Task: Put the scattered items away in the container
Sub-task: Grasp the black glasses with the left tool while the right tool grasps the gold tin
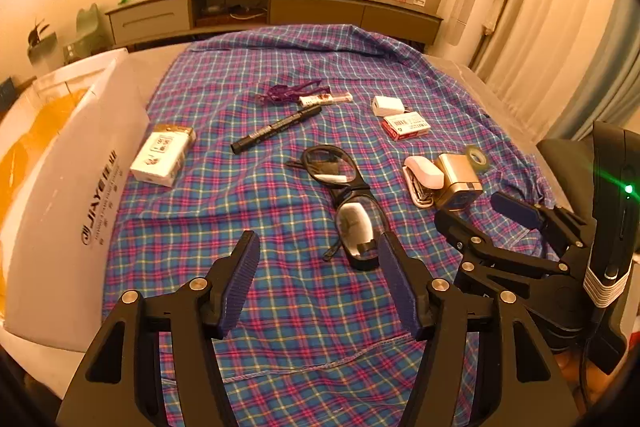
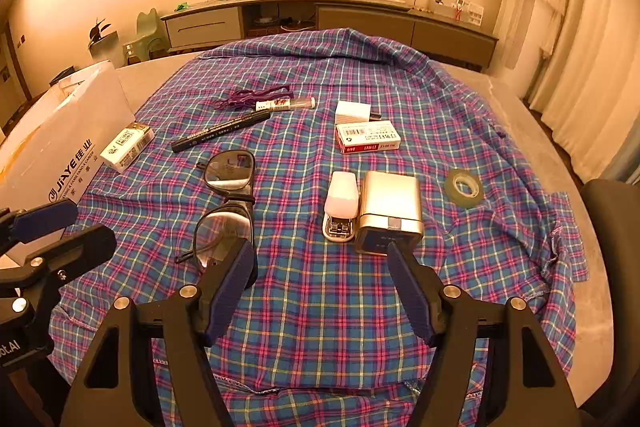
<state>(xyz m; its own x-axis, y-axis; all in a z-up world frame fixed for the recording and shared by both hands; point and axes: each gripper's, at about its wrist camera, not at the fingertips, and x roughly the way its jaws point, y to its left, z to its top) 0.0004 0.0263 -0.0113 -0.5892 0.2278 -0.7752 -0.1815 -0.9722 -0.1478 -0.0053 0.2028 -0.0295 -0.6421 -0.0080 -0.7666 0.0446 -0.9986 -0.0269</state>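
Scattered items lie on a plaid cloth (image 1: 280, 299). Black glasses (image 1: 344, 199) (image 2: 228, 203) lie in the middle, just ahead of my open, empty left gripper (image 1: 318, 267). A white stapler (image 2: 340, 207) and a gold box (image 2: 390, 211) lie ahead of my open, empty right gripper (image 2: 322, 275), which also shows in the left wrist view (image 1: 480, 207). A black marker (image 2: 222, 131), a purple string (image 2: 248, 97), a small tube (image 2: 286, 103), a white charger (image 2: 352, 111), a staples box (image 2: 368, 137), a tape roll (image 2: 464, 187) and a white carton (image 2: 127, 146) lie farther off. A white cardboard box (image 1: 68, 195) stands at the left.
The cloth covers a round grey table (image 2: 560, 155). A dark chair (image 2: 612, 227) stands at the right edge. A low sideboard (image 2: 328, 15) with glassware runs along the far wall. Curtains (image 2: 592, 27) hang at the right.
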